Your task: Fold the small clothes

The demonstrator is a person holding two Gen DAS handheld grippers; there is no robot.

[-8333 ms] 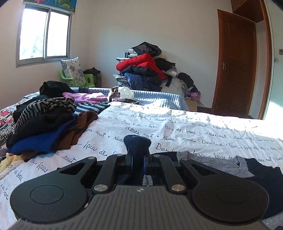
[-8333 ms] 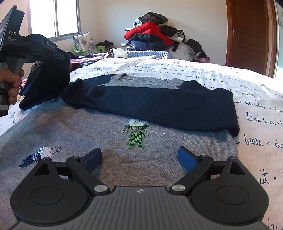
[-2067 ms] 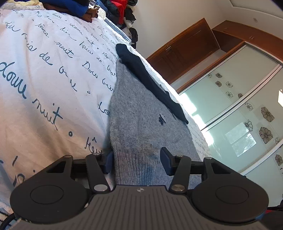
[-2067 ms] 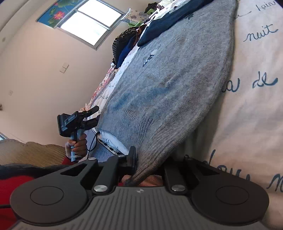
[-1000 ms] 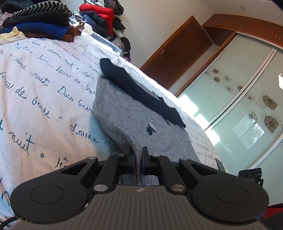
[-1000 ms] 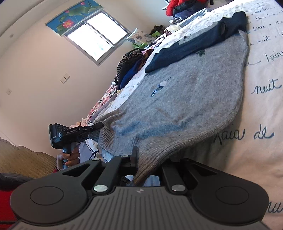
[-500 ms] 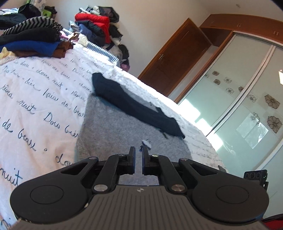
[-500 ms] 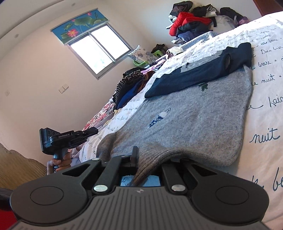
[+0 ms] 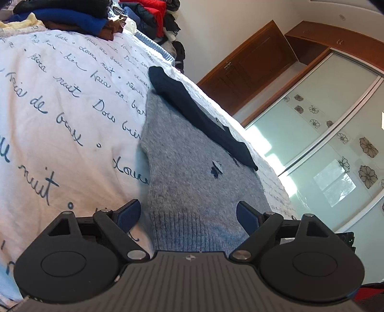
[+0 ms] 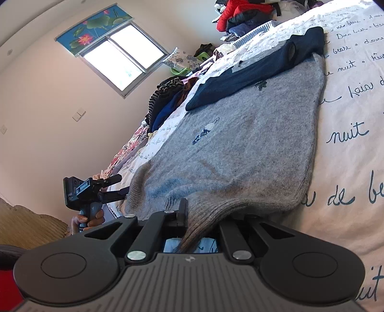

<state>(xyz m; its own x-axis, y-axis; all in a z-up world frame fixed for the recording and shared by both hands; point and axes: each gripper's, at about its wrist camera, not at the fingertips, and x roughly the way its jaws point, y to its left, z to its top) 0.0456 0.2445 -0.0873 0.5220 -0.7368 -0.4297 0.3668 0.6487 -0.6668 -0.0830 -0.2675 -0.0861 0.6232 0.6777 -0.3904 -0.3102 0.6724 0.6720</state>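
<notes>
Item: grey sweater [image 9: 199,168] lies flat on the white lettered bedspread [image 9: 60,100], navy sleeves [image 9: 199,112] folded across its far end, ribbed hem toward me at the bed's near edge.
L tongs: my left gripper [image 9: 188,213] has just been opening – jaws now wide, pads clear of the knit. Hem lies between and under them, not pressed.
R tongs: my right gripper [image 10: 192,216] is pinched tight on the hem's other corner; cloth bunches up into the jaws.
Step in hand: by my reading, hem being laid out / squared at the near edge, ahead of the body fold. L corner let go, R corner not yet.
Next move calls for: prob. re-grip of L corner to match R, then both corners carried up and over toward the sleeves, kept level so the fold lands straight. Judgement only.
L view only: sliding wardrobe doors [image 9: 324,134], wooden door [image 9: 252,69], sweater's left edge vs. bedspread.
R view only: left gripper seen from outside [image 10: 96,189], a hand on its grip; window [image 10: 120,57]; the pinch itself – not visible from L cam.
Both views: clothes pile [image 9: 60,16] at far side, well apart from the sweater.
</notes>
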